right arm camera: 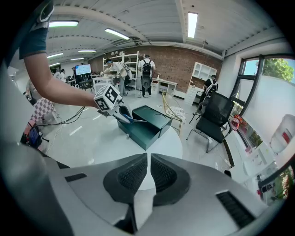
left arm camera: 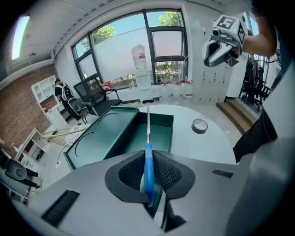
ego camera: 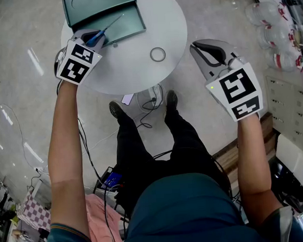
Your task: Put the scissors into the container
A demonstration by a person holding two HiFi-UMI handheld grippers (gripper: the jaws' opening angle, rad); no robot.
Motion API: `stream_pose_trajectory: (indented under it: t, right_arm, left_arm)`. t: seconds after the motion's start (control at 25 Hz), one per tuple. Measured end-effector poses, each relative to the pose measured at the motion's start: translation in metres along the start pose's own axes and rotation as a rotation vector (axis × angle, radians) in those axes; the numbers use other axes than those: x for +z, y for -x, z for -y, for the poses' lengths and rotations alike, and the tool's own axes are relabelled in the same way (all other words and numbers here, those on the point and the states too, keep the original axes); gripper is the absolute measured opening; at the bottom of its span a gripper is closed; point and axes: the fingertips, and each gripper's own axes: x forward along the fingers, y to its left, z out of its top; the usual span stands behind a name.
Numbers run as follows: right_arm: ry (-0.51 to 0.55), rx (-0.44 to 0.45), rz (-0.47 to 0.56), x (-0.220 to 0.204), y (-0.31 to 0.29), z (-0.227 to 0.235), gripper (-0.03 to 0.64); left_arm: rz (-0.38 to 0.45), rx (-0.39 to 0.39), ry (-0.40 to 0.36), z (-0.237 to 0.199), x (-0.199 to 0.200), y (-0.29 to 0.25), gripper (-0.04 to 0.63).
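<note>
At the near left edge of the round white counter point(ego camera: 138, 67), the left gripper point(ego camera: 91, 38) is clamped on the blue handle of the scissors point(ego camera: 105, 28). The left gripper view shows the handle pinched edge-on between the two dark ribbed pads point(left arm camera: 168, 173), with the thin metal blade running straight ahead from the jaws. The blade reaches out over the dark green container point(ego camera: 91, 9), which sits at the far left of the counter. Its tip lies above the deeper open compartment, and a shallower flat section of the container lies alongside to the left. Whether the tip touches the container cannot be told.

A small ring-shaped roll point(ego camera: 157, 54) lies flat on the counter to the right of the container, apart from it.

The right gripper point(ego camera: 201, 47) is held off the counter's right edge, above the floor and well apart from the scissors. In the right gripper view its pads point(right arm camera: 133, 175) are pressed almost together, only a narrow slit showing, and nothing sits between them. That view looks across the counter toward the container and the left gripper.
</note>
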Motion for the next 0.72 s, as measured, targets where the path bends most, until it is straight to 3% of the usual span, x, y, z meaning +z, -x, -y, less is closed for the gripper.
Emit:
stream_pose_trajectory:
  t: [0.44,0.72]
  right_arm:
    - [0.004,-0.002,0.006,0.002,0.005,-0.009,0.043]
    - [0.01,-0.012,0.017,0.01,0.021,-0.008,0.043]
  left_arm:
    - [-0.013,-0.013,0.002,0.008,-0.005,0.001,0.058]
    - [0.017,0.008,-0.014,0.005,0.017,0.02,0.06]
